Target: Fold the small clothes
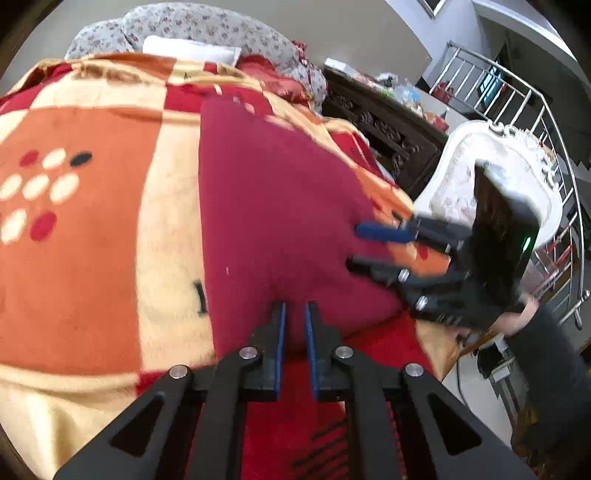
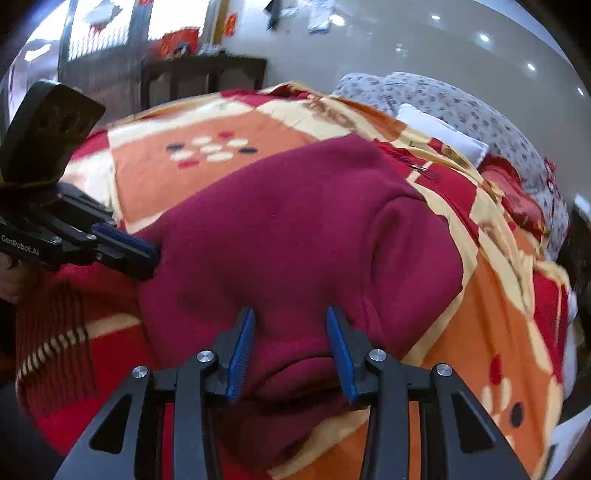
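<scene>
A dark red fleece garment point(image 1: 273, 206) lies spread on a bed blanket point(image 1: 92, 229); it also shows in the right wrist view point(image 2: 295, 229). My left gripper point(image 1: 294, 306) is at the garment's near edge, jaws a narrow gap apart with cloth between them. It shows from the side in the right wrist view point(image 2: 147, 258). My right gripper point(image 2: 290, 314) is open, its blue fingers straddling a bunched hem fold. In the left wrist view it point(image 1: 352, 247) comes in from the right, jaws apart over the garment's right edge.
The blanket point(image 2: 229, 122) is orange, cream and red checked. A floral quilt point(image 1: 207, 26) and white pillow point(image 1: 192, 50) lie at the bed's head. A dark carved cabinet point(image 1: 384, 129), a white chair point(image 1: 491, 162) and a metal railing point(image 1: 517, 96) stand on the right.
</scene>
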`<state>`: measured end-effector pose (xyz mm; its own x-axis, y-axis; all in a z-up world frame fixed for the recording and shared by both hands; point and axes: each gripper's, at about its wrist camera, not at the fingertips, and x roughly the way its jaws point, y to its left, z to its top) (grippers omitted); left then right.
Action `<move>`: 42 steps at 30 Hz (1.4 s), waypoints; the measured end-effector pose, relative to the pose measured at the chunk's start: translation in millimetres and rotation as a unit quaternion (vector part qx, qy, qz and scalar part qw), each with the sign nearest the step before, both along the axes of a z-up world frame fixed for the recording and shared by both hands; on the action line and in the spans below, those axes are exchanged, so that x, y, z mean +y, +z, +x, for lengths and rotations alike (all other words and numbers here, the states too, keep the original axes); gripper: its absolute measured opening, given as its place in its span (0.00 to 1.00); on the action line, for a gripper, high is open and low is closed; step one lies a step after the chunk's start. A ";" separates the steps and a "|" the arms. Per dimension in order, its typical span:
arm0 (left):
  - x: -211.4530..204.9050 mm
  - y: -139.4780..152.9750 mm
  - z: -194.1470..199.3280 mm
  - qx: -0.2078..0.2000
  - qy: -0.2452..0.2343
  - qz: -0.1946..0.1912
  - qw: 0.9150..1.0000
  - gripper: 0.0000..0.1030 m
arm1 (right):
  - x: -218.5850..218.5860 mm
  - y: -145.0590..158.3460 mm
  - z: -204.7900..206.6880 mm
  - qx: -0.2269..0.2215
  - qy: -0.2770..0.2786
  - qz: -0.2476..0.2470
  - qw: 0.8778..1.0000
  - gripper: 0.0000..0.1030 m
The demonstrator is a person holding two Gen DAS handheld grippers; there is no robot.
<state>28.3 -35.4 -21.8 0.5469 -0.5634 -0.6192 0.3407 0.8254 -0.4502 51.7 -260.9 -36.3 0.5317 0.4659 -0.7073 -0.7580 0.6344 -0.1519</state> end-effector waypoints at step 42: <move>17.0 19.8 104.1 -0.020 0.042 0.048 0.998 0.63 | -67.7 42.9 28.6 0.090 -0.215 0.242 0.942 0.94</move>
